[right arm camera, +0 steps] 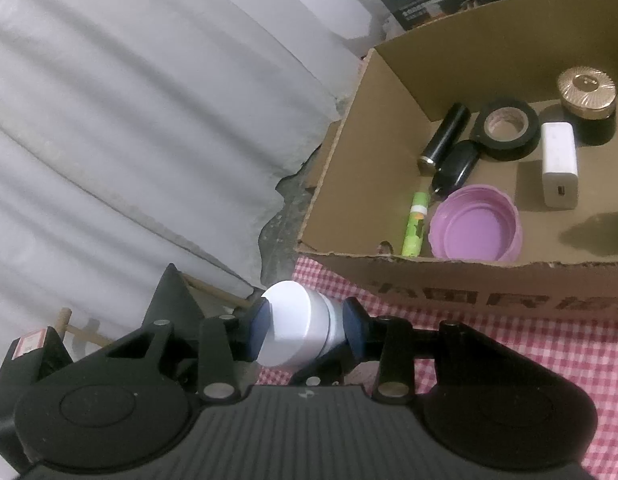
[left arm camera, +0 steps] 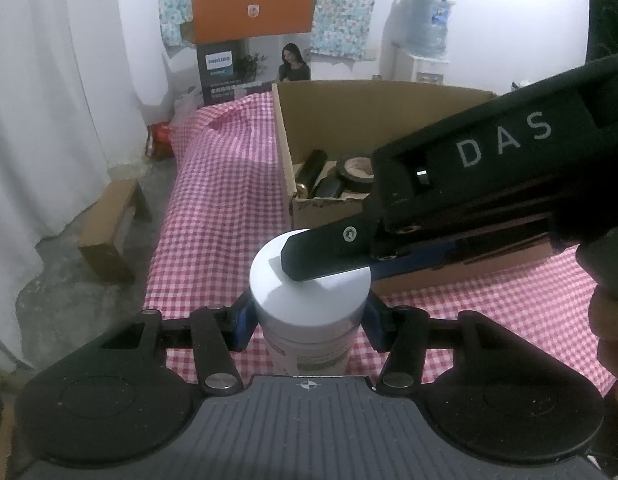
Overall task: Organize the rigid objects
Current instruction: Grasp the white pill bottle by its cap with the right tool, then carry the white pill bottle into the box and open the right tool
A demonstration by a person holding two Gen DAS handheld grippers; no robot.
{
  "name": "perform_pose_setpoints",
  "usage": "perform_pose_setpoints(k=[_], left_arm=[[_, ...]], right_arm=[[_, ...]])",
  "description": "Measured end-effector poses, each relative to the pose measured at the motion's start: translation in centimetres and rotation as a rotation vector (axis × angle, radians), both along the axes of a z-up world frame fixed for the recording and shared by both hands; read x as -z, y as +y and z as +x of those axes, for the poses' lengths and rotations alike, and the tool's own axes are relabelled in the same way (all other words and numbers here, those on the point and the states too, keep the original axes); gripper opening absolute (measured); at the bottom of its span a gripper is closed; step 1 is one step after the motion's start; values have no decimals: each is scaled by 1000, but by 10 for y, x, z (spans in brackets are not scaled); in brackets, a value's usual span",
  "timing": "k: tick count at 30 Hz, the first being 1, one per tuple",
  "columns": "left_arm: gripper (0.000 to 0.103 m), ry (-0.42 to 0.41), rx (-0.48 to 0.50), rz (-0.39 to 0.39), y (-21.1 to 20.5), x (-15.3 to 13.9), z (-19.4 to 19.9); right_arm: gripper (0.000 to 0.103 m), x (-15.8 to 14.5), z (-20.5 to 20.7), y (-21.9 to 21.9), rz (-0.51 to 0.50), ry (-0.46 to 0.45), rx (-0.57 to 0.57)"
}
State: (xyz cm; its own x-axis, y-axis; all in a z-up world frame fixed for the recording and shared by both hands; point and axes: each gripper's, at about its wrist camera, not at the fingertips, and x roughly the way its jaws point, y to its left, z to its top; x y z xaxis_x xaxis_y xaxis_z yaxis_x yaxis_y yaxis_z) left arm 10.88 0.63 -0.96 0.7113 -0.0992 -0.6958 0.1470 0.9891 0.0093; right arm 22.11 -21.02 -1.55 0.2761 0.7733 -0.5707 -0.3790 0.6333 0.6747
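Note:
A white jar (left arm camera: pixel 309 350) with a white lid (left arm camera: pixel 269 284) stands upright on the checked cloth. My left gripper (left arm camera: pixel 309 320) is shut on it, blue pads (left arm camera: pixel 243 322) pressing both sides just under the lid. My right gripper (left arm camera: pixel 321 260) reaches in from the right, one black finger lying across the lid's top. In the right wrist view the lid (right arm camera: pixel 289 320) sits between the right gripper's (right arm camera: pixel 305 328) blue pads (right arm camera: pixel 257 332), which press on it. The cardboard box (right arm camera: pixel 469 276) stands just behind the jar.
The box holds a black tape roll (right arm camera: pixel 505 128), a white charger (right arm camera: pixel 559 164), a purple lid (right arm camera: pixel 475 224), a green tube (right arm camera: pixel 415 226) and other small items. The red-checked table (left arm camera: pixel 213 200) ends at the left, with bare floor and a white curtain (right arm camera: pixel 129 120) beyond.

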Motion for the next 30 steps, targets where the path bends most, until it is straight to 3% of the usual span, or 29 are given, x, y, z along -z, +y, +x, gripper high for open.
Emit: perform_pose_setpoints(k=[9, 15, 22, 30], left_arm=[[53, -49, -16, 29, -2, -21, -18], [53, -121, -5, 17, -4, -58, -33], [53, -210, 97, -15, -25, -108, -19], [53, -200, 261, -51, -83, -133, 37]], right_arm=[[44, -18, -18, -3, 28, -53, -25], [44, -51, -33, -11, 73, -118, -45], [44, -106, -37, -40, 116, -216, -3], [44, -144, -10, -108, 127, -250, 150]])
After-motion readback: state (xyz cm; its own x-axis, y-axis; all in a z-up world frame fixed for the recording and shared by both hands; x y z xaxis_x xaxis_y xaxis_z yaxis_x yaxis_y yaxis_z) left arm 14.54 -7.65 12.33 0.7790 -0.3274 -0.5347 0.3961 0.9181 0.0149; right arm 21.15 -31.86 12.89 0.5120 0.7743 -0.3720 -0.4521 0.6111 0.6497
